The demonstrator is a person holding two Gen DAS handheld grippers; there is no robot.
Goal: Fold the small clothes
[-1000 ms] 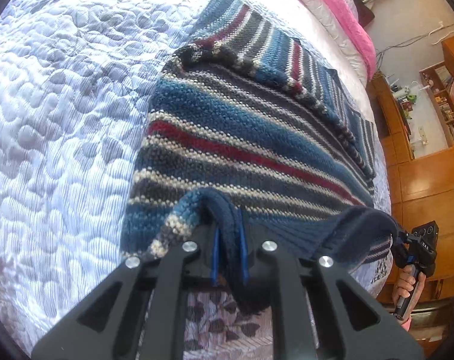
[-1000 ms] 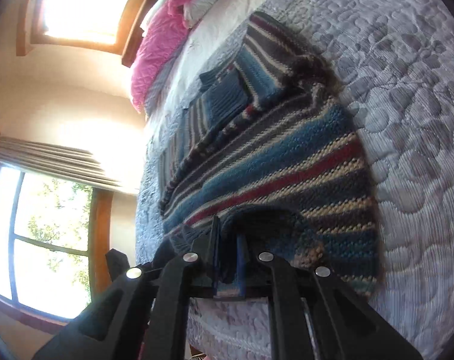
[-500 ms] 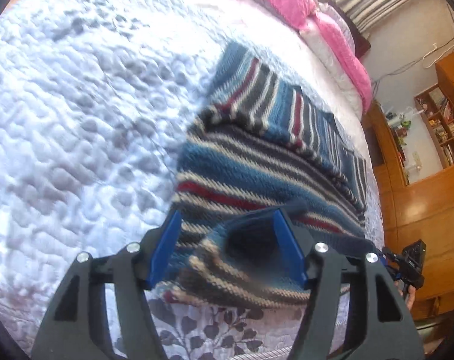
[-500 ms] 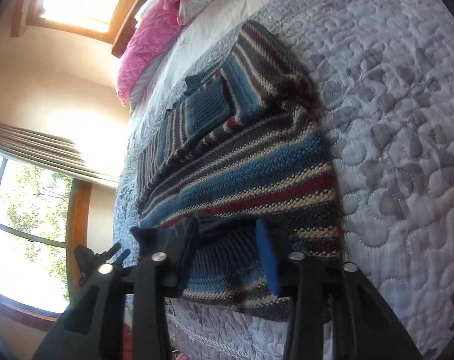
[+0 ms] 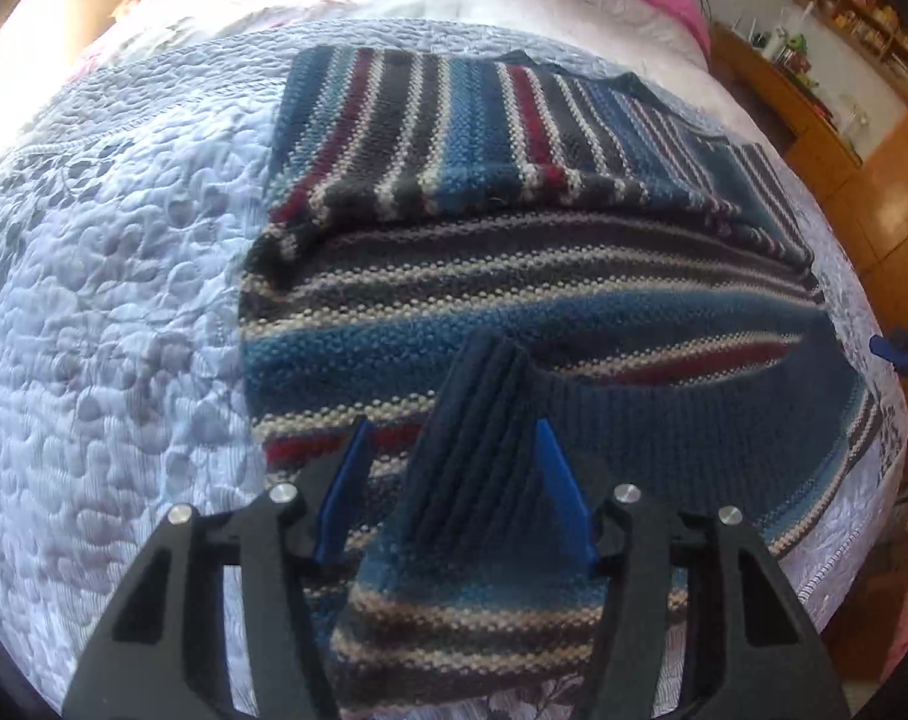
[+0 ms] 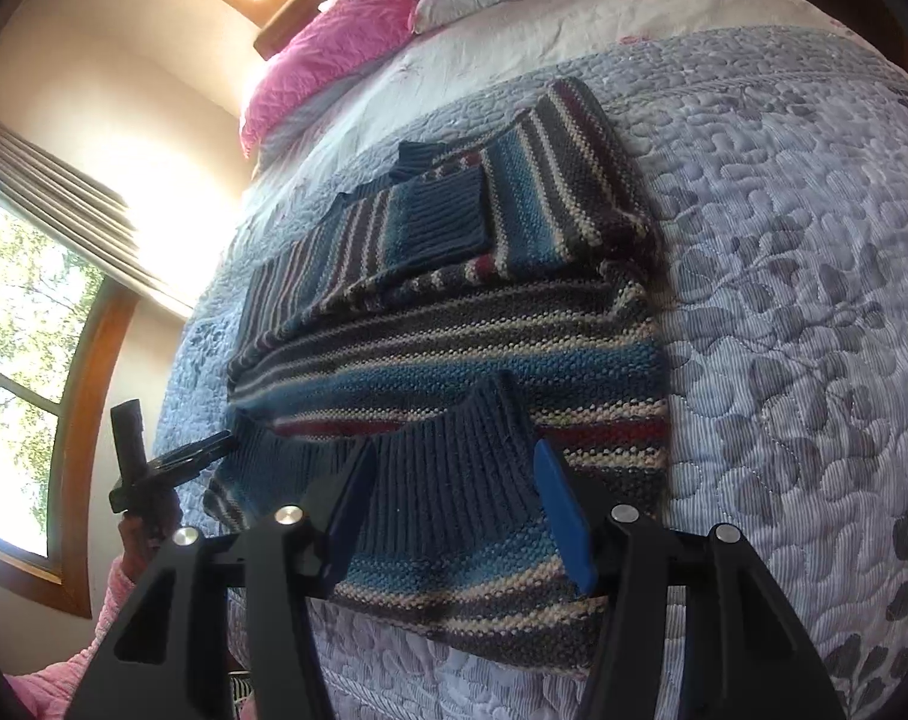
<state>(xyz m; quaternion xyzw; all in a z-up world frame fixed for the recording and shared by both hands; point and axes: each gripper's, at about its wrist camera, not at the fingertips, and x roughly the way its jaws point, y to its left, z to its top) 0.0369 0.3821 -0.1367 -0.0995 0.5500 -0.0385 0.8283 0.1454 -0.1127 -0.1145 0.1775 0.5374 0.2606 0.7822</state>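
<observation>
On the quilted bed cover (image 5: 124,312) lies the striped knit sweater (image 5: 514,300), spread flat with a sleeve already crossed over its upper half, cuff (image 6: 448,210) resting mid-body, so the bundle is narrowing into a rectangle. Down at the near edge the navy ribbed hem (image 5: 664,420) curls up and over onto the stripes, and that is the fold in hand. Left gripper (image 5: 454,468): jaws spread wide, blue pads (image 5: 559,480) standing either side of a ridge of ribbing that peaks between them, not pinched. Right gripper (image 6: 454,510): same story, jaws wide, the ribbed band humped loosely in the gap. Each sits at one end of the hem, which makes sense, as two corners carried together keep the fold line straight. The left tool shows in the right wrist view at the sweater's far corner, a hand (image 6: 148,516) in a pink sleeve behind it. My read: a bottom fold laid down, though the hem looks bunched and may want smoothing
</observation>
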